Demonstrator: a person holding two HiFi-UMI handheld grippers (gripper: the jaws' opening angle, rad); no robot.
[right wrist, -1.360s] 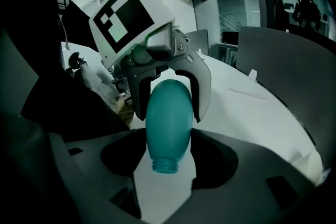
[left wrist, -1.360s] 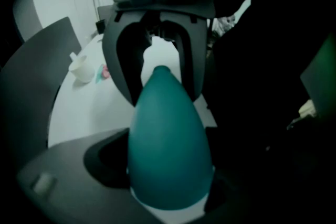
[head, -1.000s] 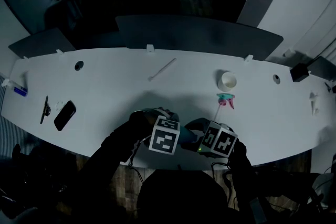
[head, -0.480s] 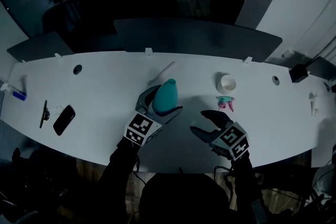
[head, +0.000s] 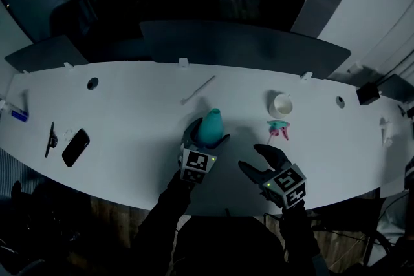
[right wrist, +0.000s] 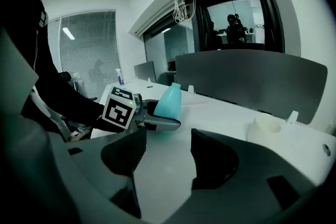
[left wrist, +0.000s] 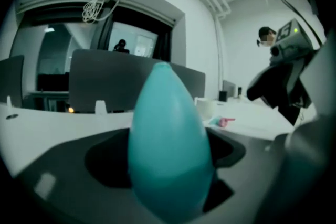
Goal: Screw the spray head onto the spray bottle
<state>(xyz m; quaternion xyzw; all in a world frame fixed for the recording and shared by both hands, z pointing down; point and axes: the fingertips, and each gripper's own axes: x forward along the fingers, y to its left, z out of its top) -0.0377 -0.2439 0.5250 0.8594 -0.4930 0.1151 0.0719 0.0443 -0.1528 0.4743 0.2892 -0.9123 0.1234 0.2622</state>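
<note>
Your left gripper (head: 207,134) has come forward from the table edge and is clamped on the teal spray bottle (head: 210,125), now held upright near the middle of the white table (head: 129,113). Your right gripper (head: 257,160) has come forward too, jaws apart and empty. The pink-and-teal spray head (head: 279,128) lies untouched just beyond it. With the bottle presented, picking up the head looks like your next step.

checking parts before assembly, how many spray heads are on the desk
1. The spray head lies on the desk just nearer than the white cup, right of the bottle in the left gripper. No other shows, though the dark edges could hide one.
</note>
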